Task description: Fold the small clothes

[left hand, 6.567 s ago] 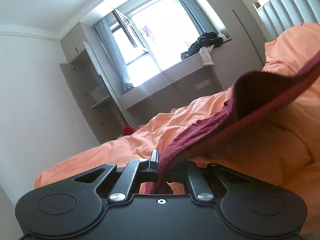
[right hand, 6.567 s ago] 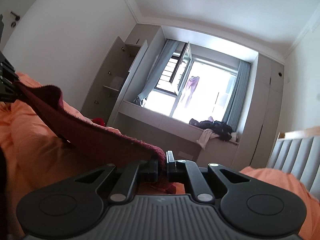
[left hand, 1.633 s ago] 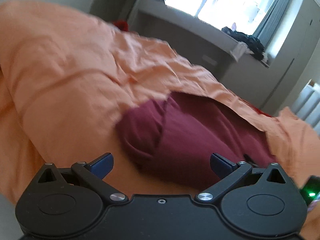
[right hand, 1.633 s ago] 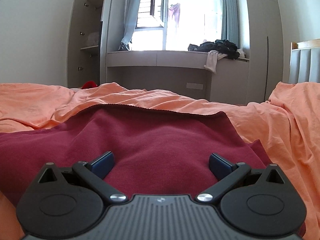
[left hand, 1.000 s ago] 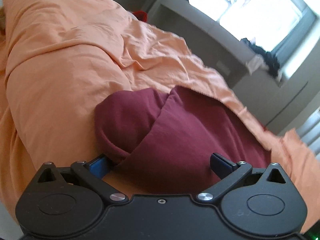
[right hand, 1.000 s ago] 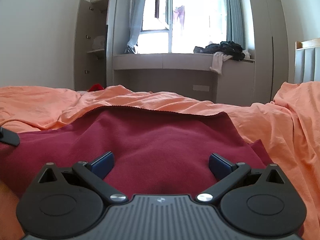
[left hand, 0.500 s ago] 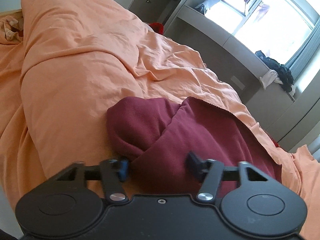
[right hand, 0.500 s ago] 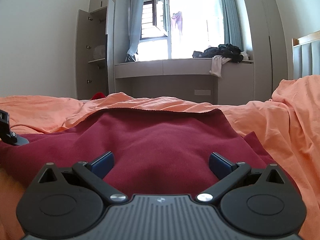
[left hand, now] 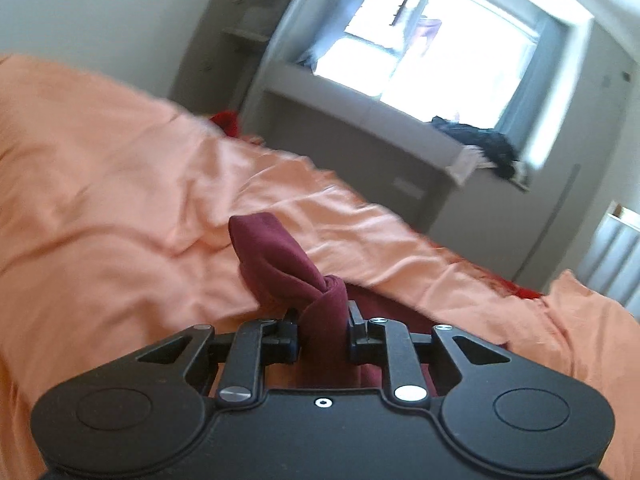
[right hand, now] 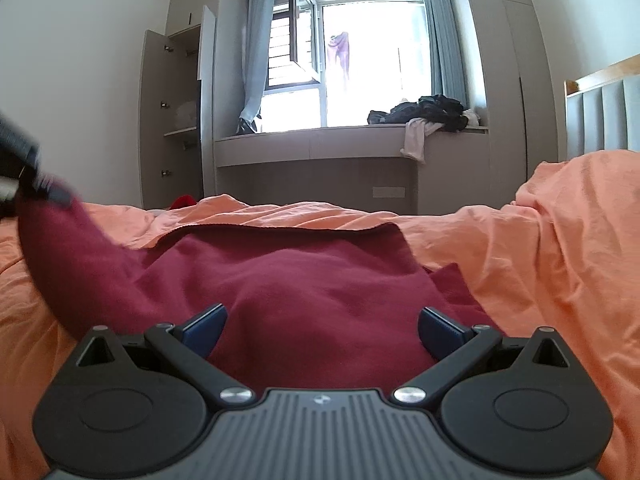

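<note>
In the left wrist view, the left gripper (left hand: 323,336) has its jaws closing on a bunched fold of the maroon garment (left hand: 280,264), which rises from between them, clear of the orange bedsheet (left hand: 100,184) toward the bed's left edge. In the right wrist view, the right gripper (right hand: 320,330) hovers with jaws spread wide and empty over the garment's near hem. The cloth's long axis runs left to right, its lifted left end pinched by the blurred left gripper at the frame's left edge, so the right hand is nearer the flat part.

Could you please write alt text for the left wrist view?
The left gripper is closing its fingers on a bunched fold of the dark red garment, lifted above the orange bedsheet. A bright window is behind.
</note>
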Motion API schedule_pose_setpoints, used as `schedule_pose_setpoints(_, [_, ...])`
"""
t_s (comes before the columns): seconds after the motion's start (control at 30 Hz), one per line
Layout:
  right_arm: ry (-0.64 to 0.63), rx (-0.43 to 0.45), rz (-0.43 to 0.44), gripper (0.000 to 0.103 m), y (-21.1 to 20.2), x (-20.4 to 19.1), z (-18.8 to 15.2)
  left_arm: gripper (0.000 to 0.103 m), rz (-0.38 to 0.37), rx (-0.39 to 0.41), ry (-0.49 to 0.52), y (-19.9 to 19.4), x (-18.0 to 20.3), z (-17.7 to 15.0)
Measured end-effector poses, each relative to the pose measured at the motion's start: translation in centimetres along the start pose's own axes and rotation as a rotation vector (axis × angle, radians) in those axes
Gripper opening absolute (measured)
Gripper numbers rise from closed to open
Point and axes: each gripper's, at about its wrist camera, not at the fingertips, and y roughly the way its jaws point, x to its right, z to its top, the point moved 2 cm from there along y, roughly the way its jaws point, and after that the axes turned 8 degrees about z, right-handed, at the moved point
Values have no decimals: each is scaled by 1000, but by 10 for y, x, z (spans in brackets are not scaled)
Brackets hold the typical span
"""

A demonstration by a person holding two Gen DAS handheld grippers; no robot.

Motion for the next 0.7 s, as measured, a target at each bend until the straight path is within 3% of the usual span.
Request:
schedule_pose_setpoints(0.27, [-27,34,-77,103,-35,16,-2,21,-173,62,216,-13,87,10])
schedule_pose_setpoints(0.53, [25,8,-213,103,-64,54,-15,21,-327,36,499,-19,146,-54])
schedule_pose_setpoints(0.7, [82,-44,-284,103,-71,81,-29,22,-346,-1,633,-17,157,-97])
